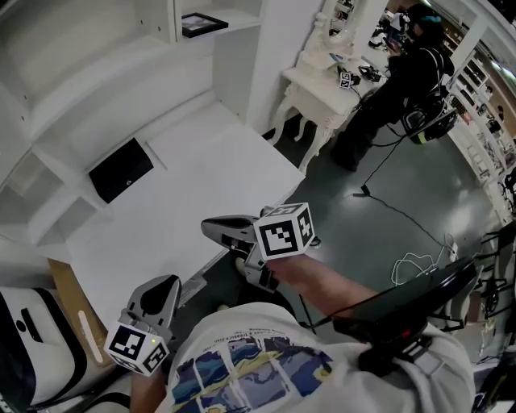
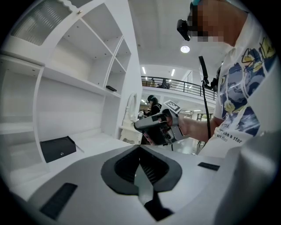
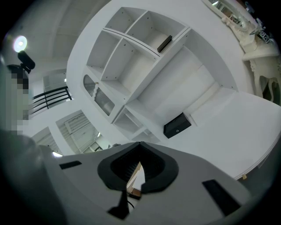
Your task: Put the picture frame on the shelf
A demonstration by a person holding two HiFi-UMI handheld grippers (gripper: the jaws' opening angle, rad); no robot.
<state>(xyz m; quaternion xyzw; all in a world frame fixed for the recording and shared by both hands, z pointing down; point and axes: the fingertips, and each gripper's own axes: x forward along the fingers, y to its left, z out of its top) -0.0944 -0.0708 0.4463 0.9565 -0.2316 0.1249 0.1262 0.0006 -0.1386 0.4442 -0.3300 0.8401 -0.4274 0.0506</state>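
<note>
The picture frame lies on a board in an upper compartment of the white shelf unit. In the head view that is above and to the right of the black box, which stands on the white bench against the back wall. The right gripper view shows the frame as a dark slab high above the box. In the left gripper view it is a thin dark sliver up and to the right of the box.

Both pairs of fingers are on the near side of the box, well apart from the frame, and neither touches it. The left fingers are pressed together at the tips with nothing between them. They are held low, off the bench's front edge, further from the box than the other pair. The right fingers are likewise closed tip to tip and empty. They are at the bench's front edge, to the right of the box and nearer to it, pointing towards the shelf unit.
</note>
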